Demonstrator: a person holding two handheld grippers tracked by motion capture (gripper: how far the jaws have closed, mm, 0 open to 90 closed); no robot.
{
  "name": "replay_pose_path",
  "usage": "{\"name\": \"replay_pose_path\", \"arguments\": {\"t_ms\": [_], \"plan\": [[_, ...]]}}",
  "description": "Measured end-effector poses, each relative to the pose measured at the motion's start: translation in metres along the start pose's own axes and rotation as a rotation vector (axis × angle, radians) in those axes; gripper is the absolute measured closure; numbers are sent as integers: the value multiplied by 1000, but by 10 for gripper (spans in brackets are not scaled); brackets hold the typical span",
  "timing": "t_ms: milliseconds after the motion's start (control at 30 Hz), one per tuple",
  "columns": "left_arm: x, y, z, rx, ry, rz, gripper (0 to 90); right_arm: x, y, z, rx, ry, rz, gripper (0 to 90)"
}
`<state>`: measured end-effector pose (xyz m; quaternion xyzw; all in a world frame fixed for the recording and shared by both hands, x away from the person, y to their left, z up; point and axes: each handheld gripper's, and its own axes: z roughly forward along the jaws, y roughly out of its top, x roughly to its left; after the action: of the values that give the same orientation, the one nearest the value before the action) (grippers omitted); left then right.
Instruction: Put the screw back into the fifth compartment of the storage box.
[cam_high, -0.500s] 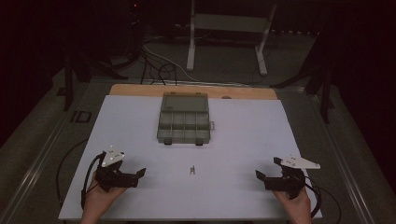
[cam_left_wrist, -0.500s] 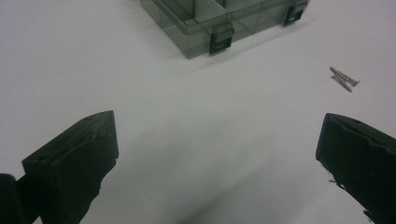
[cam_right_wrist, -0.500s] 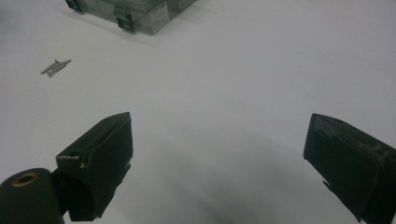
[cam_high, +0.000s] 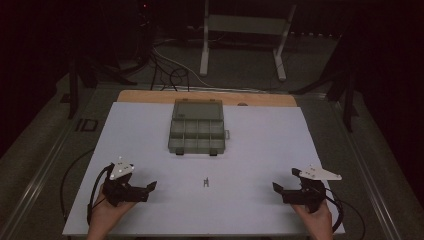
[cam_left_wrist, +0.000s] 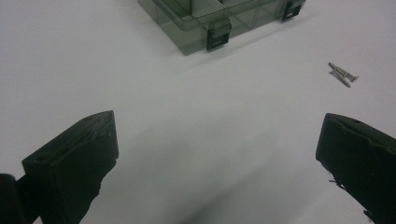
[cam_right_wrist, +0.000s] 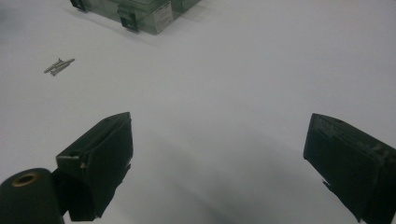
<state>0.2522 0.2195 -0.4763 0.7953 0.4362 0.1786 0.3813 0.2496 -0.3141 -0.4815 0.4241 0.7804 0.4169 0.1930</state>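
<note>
While both grippers rest wide apart at the near table edge, nothing is grasped yet: start of a pick.
Left gripper (cam_high: 145, 189) and right gripper (cam_high: 280, 190) both have jaws spread wide, empty. Screws (cam_high: 205, 182), two or so, lie touching each other on the white table (cam_high: 310, 150), between the grippers and well apart from each. Open compartment box (cam_high: 197, 132) sits farther back, centre. Judged next: one gripper reaches in, lines its jaws across the thin screws, closes low against the surface; they're small and could slip.
</note>
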Motion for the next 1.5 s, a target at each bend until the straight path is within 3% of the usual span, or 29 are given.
{"name": "replay_pose_path", "arguments": {"t_ms": [700, 900, 1033, 1133, 1167, 1500], "plan": [[-1, 1, -1, -12, -6, 0, 0, 11, 9, 8, 20, 48, -30, 82], [0, 1, -2, -16, -9, 1, 1, 15, 15, 15, 50, 79, -28, 85], [0, 0, -2, -16, -11, -3, 1, 21, 23, 22, 59, 100, -34, 86], [1, 1, -2, -17, -10, -1, 1, 26, 28, 27, 74, 95, -49, 174], [1, 1, -2, -19, -11, -3, 1, 28, 30, 29, 86, 93, -48, 141], [1, 0, -2, -22, -17, -6, 1, 42, 48, 42, 120, 152, -95, 154]]}}
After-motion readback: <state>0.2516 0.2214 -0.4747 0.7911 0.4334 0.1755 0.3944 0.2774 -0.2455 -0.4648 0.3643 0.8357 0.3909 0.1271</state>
